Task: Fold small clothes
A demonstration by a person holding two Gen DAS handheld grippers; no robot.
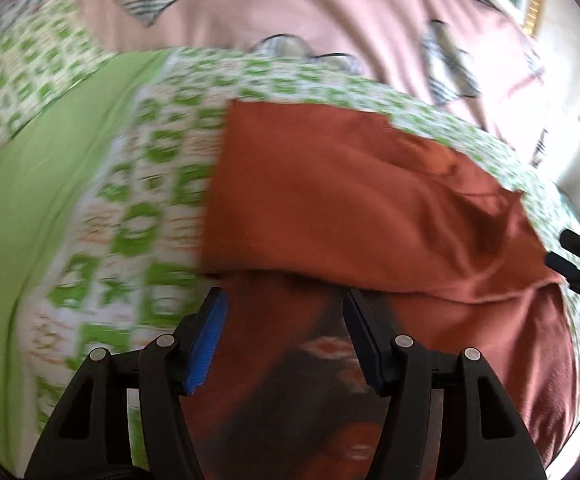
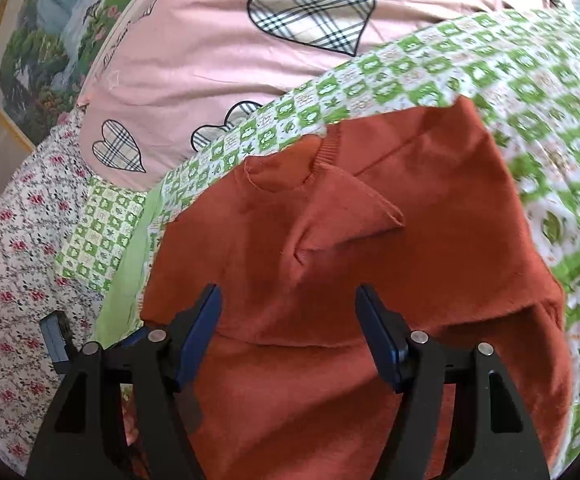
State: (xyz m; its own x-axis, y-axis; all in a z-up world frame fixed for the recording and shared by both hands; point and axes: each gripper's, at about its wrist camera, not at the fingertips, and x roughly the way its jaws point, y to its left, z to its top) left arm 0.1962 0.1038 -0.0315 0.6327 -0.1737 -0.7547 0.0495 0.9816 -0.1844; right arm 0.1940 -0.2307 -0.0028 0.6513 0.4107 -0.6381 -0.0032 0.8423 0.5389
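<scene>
Both hand-held grippers, left (image 1: 283, 340) and right (image 2: 288, 336), jaws apart above rust sweater (image 2: 330, 240).

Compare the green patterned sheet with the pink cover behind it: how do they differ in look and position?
The green patterned sheet carries small green-and-white checks; the pink cover is plain pink with large plaid hearts. The green patterned sheet lies directly under the rust-orange sweater; the pink cover lies beyond it, bearing no garment in view. The green patterned sheet's edge overlaps the pink cover, hiding part of one heart. Both are bedding cloth spread fairly flat.
</scene>
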